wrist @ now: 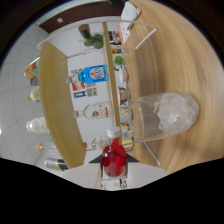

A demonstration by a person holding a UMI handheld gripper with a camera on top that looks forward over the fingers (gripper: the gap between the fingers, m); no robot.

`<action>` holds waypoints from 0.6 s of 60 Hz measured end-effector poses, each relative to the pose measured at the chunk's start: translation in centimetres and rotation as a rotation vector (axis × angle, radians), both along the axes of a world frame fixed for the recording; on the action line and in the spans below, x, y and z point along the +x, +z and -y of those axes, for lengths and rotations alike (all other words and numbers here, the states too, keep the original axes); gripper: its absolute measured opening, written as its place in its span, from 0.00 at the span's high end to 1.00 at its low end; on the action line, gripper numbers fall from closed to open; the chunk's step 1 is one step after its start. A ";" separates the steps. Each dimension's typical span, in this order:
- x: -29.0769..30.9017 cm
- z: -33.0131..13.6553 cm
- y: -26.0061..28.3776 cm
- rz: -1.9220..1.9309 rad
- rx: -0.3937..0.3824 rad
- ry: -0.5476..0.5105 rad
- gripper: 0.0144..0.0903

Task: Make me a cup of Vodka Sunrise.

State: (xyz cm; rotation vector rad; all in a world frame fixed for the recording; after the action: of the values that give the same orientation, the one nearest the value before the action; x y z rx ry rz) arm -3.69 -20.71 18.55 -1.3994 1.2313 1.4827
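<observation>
A small bottle of red liquid (113, 159) with a white cap (114, 132) sits between my fingers (96, 160), and my gripper (114, 161) is shut on its body. The cap points forward, away from me. Just beyond it, to the right, stands a clear glass (150, 120) holding ice cubes (175, 111) on the wooden table (170, 60). The whole scene looks rolled sideways, so the glass appears to lie with its mouth toward the bottle shelf. The red bottle's cap is close to the glass's rim but outside it.
A wooden shelf unit (52, 100) beyond the glass holds several bottles, among them a blue-labelled one (94, 75) and a clear one (97, 111), with green items (93, 41) further along. A row of small jars (122, 100) lines the shelf edge nearest the glass.
</observation>
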 end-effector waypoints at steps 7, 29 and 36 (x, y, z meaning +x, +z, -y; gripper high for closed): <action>0.5 -0.1 0.3 -0.207 0.005 -0.032 0.75; 0.7 0.2 2.0 -0.169 0.034 -0.050 0.75; 0.2 0.4 3.4 0.155 0.071 -0.025 0.74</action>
State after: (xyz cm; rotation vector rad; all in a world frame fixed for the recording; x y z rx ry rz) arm -3.52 -21.12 21.95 -1.4179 1.0865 1.3608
